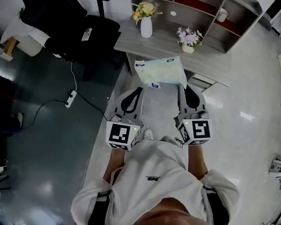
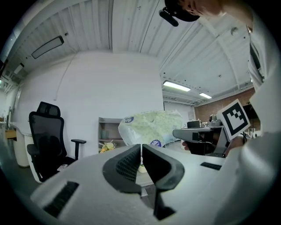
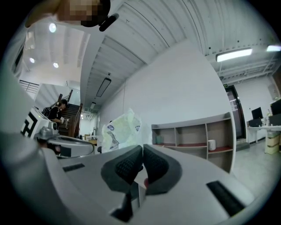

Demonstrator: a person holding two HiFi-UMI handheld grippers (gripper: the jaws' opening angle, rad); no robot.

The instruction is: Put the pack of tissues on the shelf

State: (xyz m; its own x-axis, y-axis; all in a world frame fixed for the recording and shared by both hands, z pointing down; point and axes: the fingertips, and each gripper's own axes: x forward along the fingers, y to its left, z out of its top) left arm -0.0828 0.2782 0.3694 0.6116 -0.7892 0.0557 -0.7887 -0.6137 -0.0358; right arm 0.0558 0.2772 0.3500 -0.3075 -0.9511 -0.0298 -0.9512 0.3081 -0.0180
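The pack of tissues is off the counter, carried in the air over the counter's near edge, roughly midway along it. It hangs between the two tools: the left gripper meets its near left corner and the right gripper its near right corner. In the left gripper view the jaws are pressed together with only a hairline slit, and the pack's lower edge comes down to their tips. The right gripper view shows the same, jaws closed tight with the pack rising just beyond them. Judgement: each pair nips the wrapper film at a corner, a two-point hold that keeps a soft pack level and checks any swing. Both grippers are held out in front of the person's chest, side by side and angled slightly toward each other, pointing at the shelf along the counter's far edge. A white vase of yellow flowers sits toward the far left corner and a small pot of pink flowers nearer the centre, both between pack and shelf. The carry is judged to need height to clear them. The pack is not yet on the shelf.
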